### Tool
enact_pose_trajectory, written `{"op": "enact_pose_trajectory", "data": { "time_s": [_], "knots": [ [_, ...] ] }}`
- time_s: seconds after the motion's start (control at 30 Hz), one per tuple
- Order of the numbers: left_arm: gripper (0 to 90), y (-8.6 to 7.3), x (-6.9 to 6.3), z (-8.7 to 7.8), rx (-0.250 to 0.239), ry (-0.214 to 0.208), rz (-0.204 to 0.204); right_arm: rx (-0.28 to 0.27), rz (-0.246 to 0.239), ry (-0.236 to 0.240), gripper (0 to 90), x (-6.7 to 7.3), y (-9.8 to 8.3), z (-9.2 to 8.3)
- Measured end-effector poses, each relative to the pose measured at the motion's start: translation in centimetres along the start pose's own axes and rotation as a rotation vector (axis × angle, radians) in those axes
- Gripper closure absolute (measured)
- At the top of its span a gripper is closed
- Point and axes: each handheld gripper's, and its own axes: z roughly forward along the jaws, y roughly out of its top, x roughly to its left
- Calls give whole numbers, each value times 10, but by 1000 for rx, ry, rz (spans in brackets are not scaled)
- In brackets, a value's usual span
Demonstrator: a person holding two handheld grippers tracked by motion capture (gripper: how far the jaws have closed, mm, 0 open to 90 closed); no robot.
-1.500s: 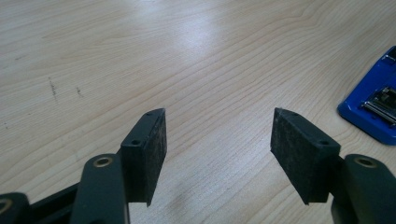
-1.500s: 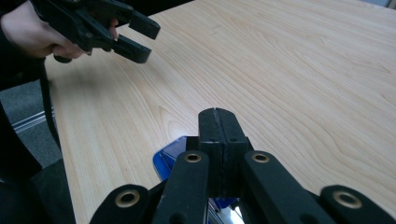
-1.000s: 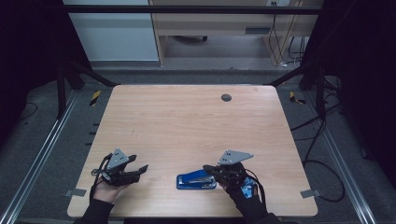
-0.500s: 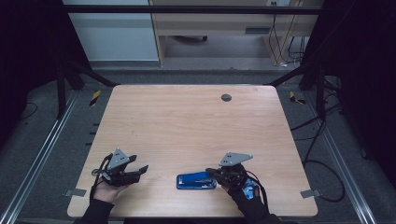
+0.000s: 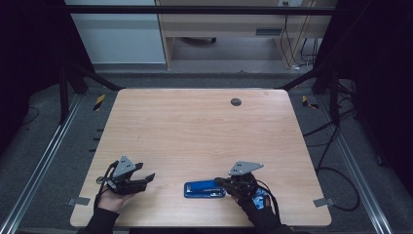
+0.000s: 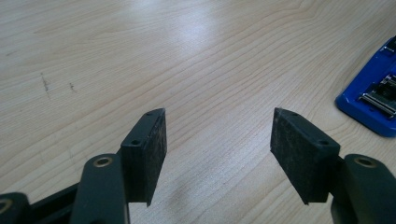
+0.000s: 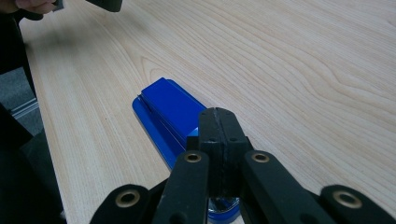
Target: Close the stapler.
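Note:
A blue stapler [image 5: 204, 188] lies flat near the front edge of the wooden table [image 5: 195, 126], its length running left to right. My right gripper [image 5: 220, 182] is at the stapler's right end with its jaws pressed together. In the right gripper view the shut pads [image 7: 218, 116] sit just over the near end of the stapler [image 7: 170, 109], and nothing shows between them. My left gripper [image 5: 146, 179] rests to the left, apart from the stapler, pointing right. Its jaws [image 6: 217, 135] stand open over bare wood, with the stapler [image 6: 373, 98] at the far right.
A small dark round grommet [image 5: 235, 102] is set into the table near its far edge. Metal frame rails run along both sides of the table, and cables lie on the floor at the right. The left hand's gripper [image 7: 102, 3] shows at the top left of the right gripper view.

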Motion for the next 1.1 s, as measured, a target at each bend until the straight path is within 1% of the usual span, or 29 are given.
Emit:
{"op": "enact_pose_trajectory", "data": {
  "time_s": [0.23,0.33,0.4,0.5,0.53,0.6,0.63,0.67,0.7,0.73,0.77,0.8,0.83,0.87,0.93,0.97,1.03,1.1],
  "knots": [
    [361,0,-1,0,-1,1,0,-4,3,12,900,-1,-1,-1],
    [361,0,-1,0,0,0,-1,-1,18,23,900,-3,-2,-1],
    [361,0,-1,0,0,0,0,9,5,12,900,-2,-3,0],
    [361,0,-1,0,0,0,2,5,-5,5,900,-1,-4,-1],
    [361,0,-1,0,0,0,3,5,-2,7,900,-2,-4,-1],
    [360,0,0,1,2,0,3,8,-11,-7,900,-1,-3,-1],
    [361,0,0,1,4,1,3,5,-14,-6,896,-1,-3,-1],
    [360,0,0,2,5,1,2,-8,-12,-4,858,-1,-2,-2],
    [360,0,0,2,4,1,2,-41,-1,11,827,-2,-1,-4],
    [360,0,1,2,3,0,2,-49,5,12,802,-2,1,-6],
    [360,0,1,2,3,1,1,-50,4,-1,767,-3,3,-8],
    [360,-1,1,2,2,2,0,-67,2,-17,741,-4,3,-9],
    [359,-1,1,1,2,3,-1,-81,7,-22,713,-6,3,-11],
    [358,-1,1,1,1,3,-2,-91,17,-35,661,-8,3,-13],
    [357,-1,1,1,1,5,-1,-106,23,-81,550,-13,3,-17],
    [356,-1,2,1,1,7,-2,-110,26,-107,523,-16,3,-20],
    [349,-1,2,2,-1,10,-3,-124,41,-140,454,-24,1,-25],
    [344,-2,4,2,1,13,-4,-112,53,-193,403,-33,-2,-29]
  ]
}}
